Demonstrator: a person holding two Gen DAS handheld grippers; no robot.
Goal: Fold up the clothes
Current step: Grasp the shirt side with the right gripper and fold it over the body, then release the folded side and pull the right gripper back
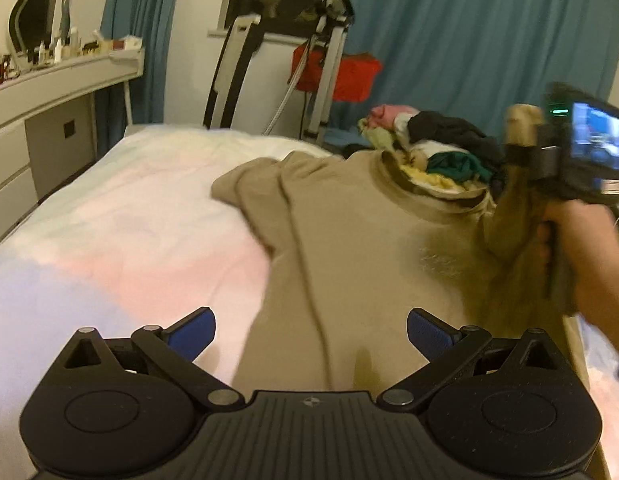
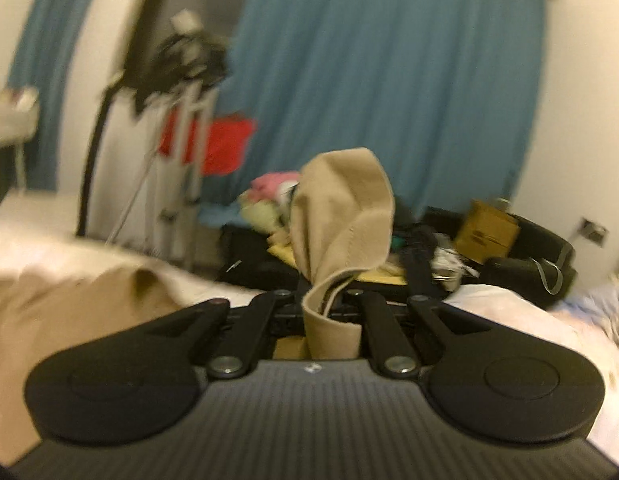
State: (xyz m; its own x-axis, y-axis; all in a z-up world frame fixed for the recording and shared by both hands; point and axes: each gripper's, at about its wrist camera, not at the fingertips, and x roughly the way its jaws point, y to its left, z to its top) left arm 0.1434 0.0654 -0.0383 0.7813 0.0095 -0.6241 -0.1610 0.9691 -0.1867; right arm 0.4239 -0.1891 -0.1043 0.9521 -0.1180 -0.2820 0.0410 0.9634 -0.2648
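On the white-and-pink bed sheet (image 1: pixel 121 208) the tan long-sleeved sweatshirt (image 1: pixel 349 240) lies spread, left gripper (image 1: pixel 311 334) released above its hem, right gripper (image 2: pixel 329 300) pinching its sleeve

The right hand-held gripper (image 2: pixel 329 304) is clamped on a fold of the tan garment (image 2: pixel 341 216), which stands up from between its closed jaws in a rumpled peak. More of the same tan cloth lies blurred at the left on the white bed (image 2: pixel 509 312). Behind the raised fold sits a heap of mixed clothes (image 2: pixel 269 196), pink and pale green among them. A brown cardboard box (image 2: pixel 487 232) rests on a black bag (image 2: pixel 541 276) to the right. Blue curtains (image 2: pixel 389 80) hang behind.
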